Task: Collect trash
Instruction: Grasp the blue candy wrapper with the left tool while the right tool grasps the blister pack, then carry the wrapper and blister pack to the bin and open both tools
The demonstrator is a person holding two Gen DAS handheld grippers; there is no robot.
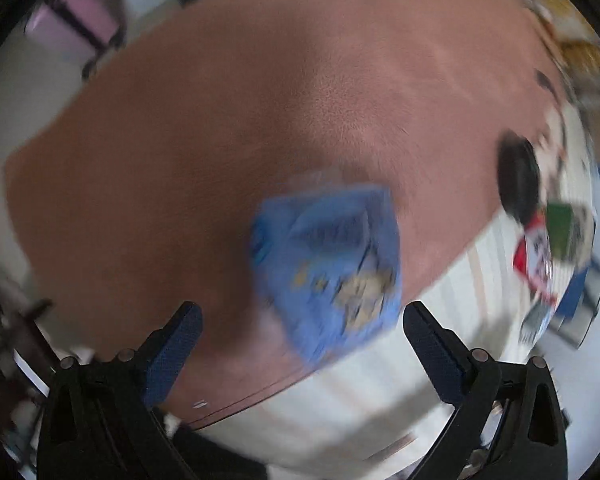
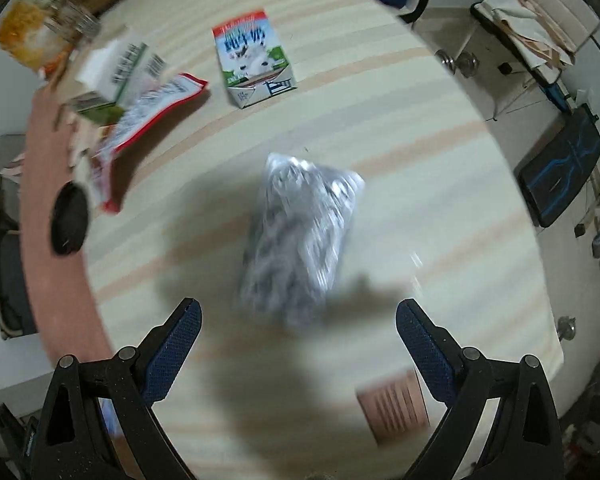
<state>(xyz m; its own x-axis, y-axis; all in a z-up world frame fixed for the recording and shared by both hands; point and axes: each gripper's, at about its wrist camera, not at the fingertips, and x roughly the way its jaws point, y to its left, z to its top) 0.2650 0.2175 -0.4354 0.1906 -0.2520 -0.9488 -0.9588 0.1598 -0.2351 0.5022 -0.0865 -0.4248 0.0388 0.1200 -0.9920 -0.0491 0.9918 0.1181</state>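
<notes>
A crumpled blue snack wrapper (image 1: 328,268) lies on the brown mat (image 1: 260,100) close to its near edge, blurred by motion. My left gripper (image 1: 302,328) stands open just short of it, fingers wide apart on either side. In the right wrist view a crumpled silver foil bag (image 2: 300,236) lies on the striped cream tablecloth (image 2: 420,160). My right gripper (image 2: 298,324) is open right behind the bag, with nothing between the fingers.
A milk carton (image 2: 254,60), a red-edged foil wrapper (image 2: 148,120) and a green-and-white box (image 2: 112,76) lie at the far left of the cloth. A black round lid (image 2: 70,220) sits on the mat's edge. A small brown card (image 2: 396,404) lies near my right finger.
</notes>
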